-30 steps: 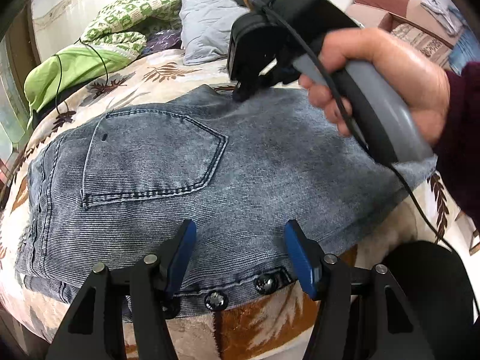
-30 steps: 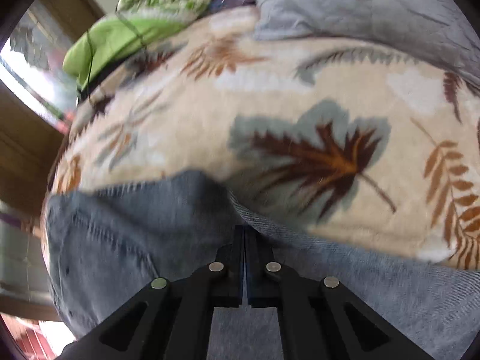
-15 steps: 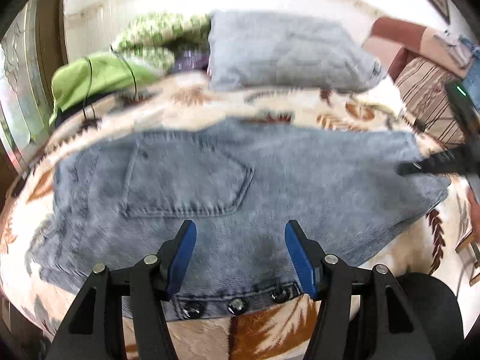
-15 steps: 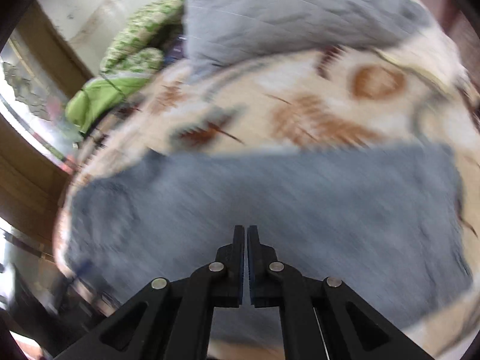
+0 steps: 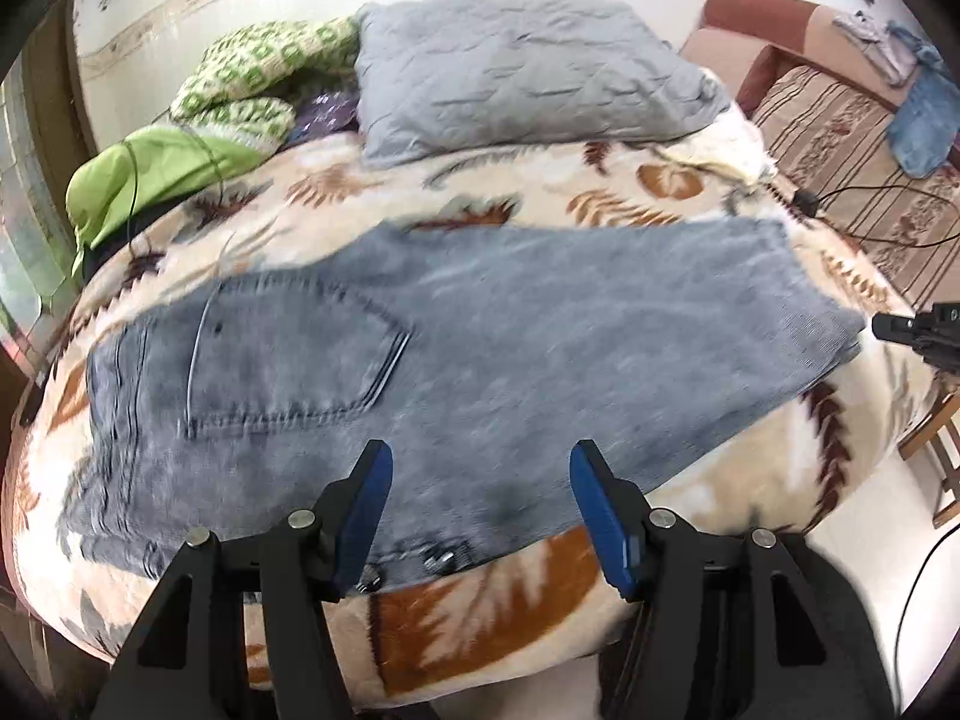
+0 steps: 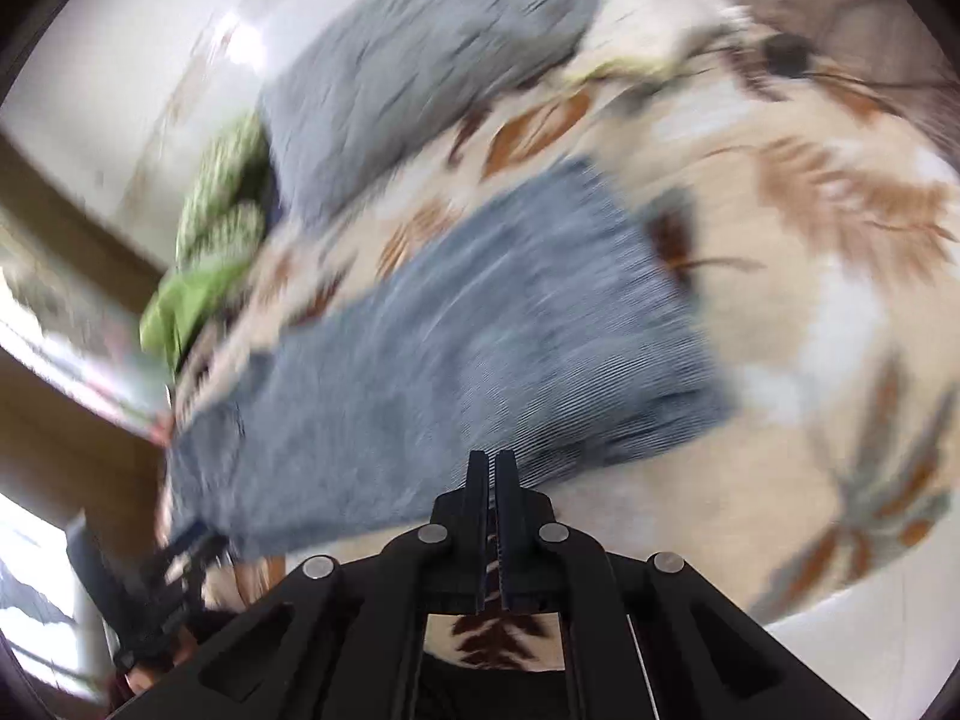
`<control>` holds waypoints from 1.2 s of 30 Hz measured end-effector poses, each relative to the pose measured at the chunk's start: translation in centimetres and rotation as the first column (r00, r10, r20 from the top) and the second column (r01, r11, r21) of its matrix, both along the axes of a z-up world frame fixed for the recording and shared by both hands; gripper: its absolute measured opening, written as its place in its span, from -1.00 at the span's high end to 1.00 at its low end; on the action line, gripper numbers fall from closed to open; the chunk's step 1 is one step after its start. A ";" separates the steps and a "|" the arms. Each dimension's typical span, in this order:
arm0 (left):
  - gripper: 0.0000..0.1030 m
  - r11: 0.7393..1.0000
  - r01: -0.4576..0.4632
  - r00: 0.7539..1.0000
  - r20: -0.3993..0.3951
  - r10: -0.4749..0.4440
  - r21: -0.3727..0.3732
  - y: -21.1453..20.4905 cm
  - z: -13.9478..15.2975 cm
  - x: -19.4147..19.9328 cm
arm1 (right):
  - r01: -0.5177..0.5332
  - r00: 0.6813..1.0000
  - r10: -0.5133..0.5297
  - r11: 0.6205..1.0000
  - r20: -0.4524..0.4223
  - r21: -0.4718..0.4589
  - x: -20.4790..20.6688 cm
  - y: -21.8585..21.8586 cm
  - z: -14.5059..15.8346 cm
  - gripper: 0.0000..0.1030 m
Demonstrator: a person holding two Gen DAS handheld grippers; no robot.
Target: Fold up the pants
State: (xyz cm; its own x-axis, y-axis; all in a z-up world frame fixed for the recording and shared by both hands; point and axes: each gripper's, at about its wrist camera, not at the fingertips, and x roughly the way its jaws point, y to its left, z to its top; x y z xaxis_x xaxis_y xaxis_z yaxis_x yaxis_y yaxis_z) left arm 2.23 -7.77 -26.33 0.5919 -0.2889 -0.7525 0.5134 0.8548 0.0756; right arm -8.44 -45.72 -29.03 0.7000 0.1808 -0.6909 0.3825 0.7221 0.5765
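At the bottom of the left wrist view the left gripper (image 5: 480, 504) stands wide apart, its blue pads (image 5: 369, 507) spread to either side with nothing between them, poised above the near edge of the pants (image 5: 480, 348). Just under that gap, the row of metal buttons (image 5: 441, 558) on the denim's near hem sits where the cloth meets the leaf-patterned blanket (image 5: 480, 618). The pants lie folded flat across the middle of the frame, a stitched back pocket (image 5: 288, 354) left of centre and the far end of the fold reaching toward the right edge. There the tip of the right gripper (image 5: 900, 327) pokes in from the right, just beside the corner of the denim; whether it touches the cloth cannot be told from this view. In the right wrist view, which is heavily blurred, the right gripper (image 6: 493, 468) shows its two fingers pressed together at lower centre with no fabric seen between them, its tips over the near edge of the pants (image 6: 480, 348), which run diagonally toward the left. Farther back, a grey pillow (image 5: 516, 72) rests at upper centre, with a green patterned bundle (image 5: 252, 78) and a plain green cloth (image 5: 144, 174) at upper left. A striped sofa (image 5: 840, 138) occupies the upper right.
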 end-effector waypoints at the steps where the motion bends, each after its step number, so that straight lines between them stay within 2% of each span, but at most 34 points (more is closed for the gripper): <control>1: -0.26 1.000 0.005 1.000 0.008 -0.005 -0.003 -0.6 0.6 0.1 | 0.027 1.000 -0.027 1.000 0.011 0.014 -0.8 -0.8 0.0 0.92; 4: -0.55 1.000 0.000 0.999 0.043 0.000 0.005 -2.6 2.7 -0.2 | 0.073 0.996 -0.074 0.997 0.043 0.029 -2.2 -1.8 0.3 0.93; 5: -0.55 1.000 0.001 0.998 0.066 -0.001 0.006 -3.3 3.6 -0.5 | 0.078 0.996 -0.079 0.997 0.049 0.018 -2.3 -1.9 0.5 0.93; 8: -0.59 0.999 -0.003 0.989 0.148 -0.002 0.037 -4.8 6.0 -1.5 | 0.075 0.995 -0.070 0.995 0.075 -0.062 -3.0 -1.4 1.9 0.93; 12: -0.60 0.999 -0.021 0.970 0.244 0.010 0.040 -5.3 8.9 -2.6 | 0.068 0.989 -0.037 0.975 0.145 -0.212 -2.9 1.0 4.9 0.93; 14: -0.68 0.999 -0.036 0.960 0.281 0.025 0.036 -5.1 10.0 -3.1 | 0.068 0.982 -0.014 0.957 0.191 -0.283 -3.0 2.4 6.7 0.93; 18: -0.80 0.997 -0.072 0.939 0.336 0.067 0.002 -4.2 12.1 -3.9 | 0.078 0.961 0.026 0.929 0.276 -0.361 -3.1 5.0 9.6 0.93; 20: -0.90 0.996 -0.086 0.934 0.347 0.088 -0.020 -3.6 12.9 -4.1 | 0.092 0.948 0.041 0.914 0.315 -0.395 -3.5 6.2 10.9 0.93; 23: -0.93 0.994 -0.100 0.925 0.364 0.110 -0.047 -2.7 14.0 -4.4 | 0.127 0.923 0.066 0.878 0.379 -0.462 -4.3 8.3 12.9 0.93; 26: -0.94 0.992 -0.116 0.928 0.350 0.128 -0.053 -2.3 14.3 -4.3 | 0.134 0.903 0.090 0.870 0.421 -0.474 -4.6 9.7 14.1 0.93; 30: -0.94 0.987 -0.146 0.935 0.316 0.160 -0.069 -1.3 14.1 -3.8 | 0.090 0.913 0.113 0.882 0.391 -0.463 -3.5 10.8 14.1 0.93; 36: -0.94 0.975 -0.203 0.940 0.262 0.220 -0.090 0.6 13.3 -2.7 | 0.009 0.941 0.149 0.888 0.305 -0.460 -1.5 12.2 11.7 0.93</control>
